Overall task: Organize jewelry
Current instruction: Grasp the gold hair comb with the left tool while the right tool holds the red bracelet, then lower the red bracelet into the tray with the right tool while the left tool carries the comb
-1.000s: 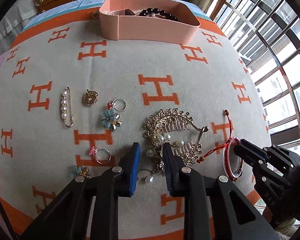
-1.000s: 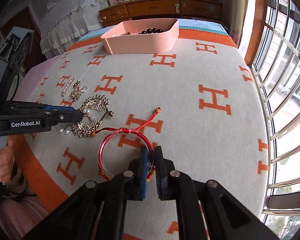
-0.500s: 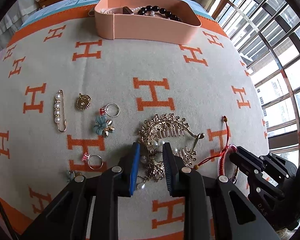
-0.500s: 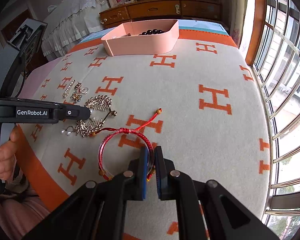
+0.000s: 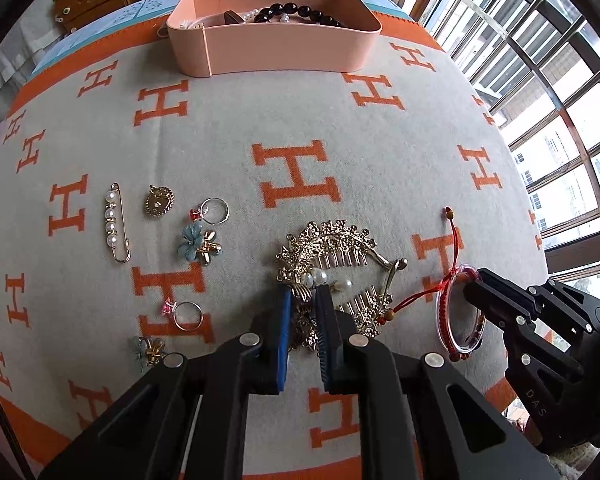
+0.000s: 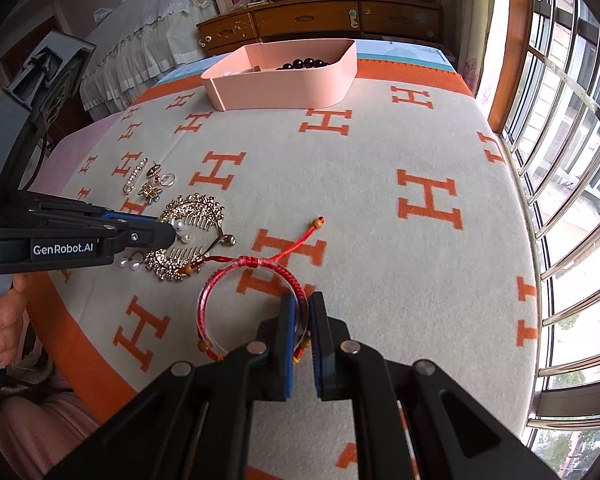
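The gold hair comb (image 5: 332, 272) lies near you on the orange-and-grey blanket (image 5: 228, 128); your left gripper (image 5: 302, 304) has just been closing, and its jaws now clamp the comb's near part. To its right, the red bracelet (image 6: 248, 304) lies flat; your right gripper (image 6: 301, 320) is pinched on its near-right rim. Rings, pins and brooches lie left of the comb. The pink tray (image 5: 276, 50), holding dark beads (image 5: 300, 12), stands at the far edge.
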### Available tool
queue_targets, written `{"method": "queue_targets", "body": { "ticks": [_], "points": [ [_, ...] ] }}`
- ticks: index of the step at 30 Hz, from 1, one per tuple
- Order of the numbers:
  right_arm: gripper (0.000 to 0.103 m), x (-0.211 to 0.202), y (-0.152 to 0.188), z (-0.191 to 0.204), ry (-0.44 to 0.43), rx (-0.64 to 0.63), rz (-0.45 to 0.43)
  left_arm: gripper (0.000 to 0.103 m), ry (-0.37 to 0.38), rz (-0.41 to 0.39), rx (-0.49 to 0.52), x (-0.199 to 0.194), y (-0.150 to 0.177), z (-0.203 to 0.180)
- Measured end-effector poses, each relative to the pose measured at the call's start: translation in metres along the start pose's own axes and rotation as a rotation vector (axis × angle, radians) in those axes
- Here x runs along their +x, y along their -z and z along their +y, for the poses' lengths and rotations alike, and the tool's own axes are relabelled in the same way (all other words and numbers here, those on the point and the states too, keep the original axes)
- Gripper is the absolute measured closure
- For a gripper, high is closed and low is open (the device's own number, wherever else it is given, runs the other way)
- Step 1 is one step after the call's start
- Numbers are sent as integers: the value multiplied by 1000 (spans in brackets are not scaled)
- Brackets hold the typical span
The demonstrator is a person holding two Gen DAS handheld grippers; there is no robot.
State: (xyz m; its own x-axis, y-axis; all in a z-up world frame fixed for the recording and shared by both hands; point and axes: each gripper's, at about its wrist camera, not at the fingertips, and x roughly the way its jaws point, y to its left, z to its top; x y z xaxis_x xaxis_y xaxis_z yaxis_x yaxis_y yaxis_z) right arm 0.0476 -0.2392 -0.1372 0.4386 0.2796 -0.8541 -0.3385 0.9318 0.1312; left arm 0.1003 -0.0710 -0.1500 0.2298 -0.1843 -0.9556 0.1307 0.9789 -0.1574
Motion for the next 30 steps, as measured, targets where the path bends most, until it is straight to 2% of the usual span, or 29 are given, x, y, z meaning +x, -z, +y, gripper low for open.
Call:
{"method": "queue_targets", "body": {
  "ticks": [8, 11, 18, 24, 30],
  "points": [
    [96, 1, 0, 2, 9, -2, 2, 94, -2, -8, 29, 0, 4, 0],
    [96, 0, -1, 2, 1, 8, 11, 95, 34, -10, 5, -3, 5, 5],
    [96, -10, -10, -1, 2, 27, -10, 95, 67, -92, -28, -40, 0, 21],
    [96, -27, -43, -3, 12, 30, -69, 95, 55, -182, -27, -83, -33, 31],
    [96, -43, -102, -15, 12, 70, -150, 95, 17, -281, -17, -114, -88, 34]
  ]
}}
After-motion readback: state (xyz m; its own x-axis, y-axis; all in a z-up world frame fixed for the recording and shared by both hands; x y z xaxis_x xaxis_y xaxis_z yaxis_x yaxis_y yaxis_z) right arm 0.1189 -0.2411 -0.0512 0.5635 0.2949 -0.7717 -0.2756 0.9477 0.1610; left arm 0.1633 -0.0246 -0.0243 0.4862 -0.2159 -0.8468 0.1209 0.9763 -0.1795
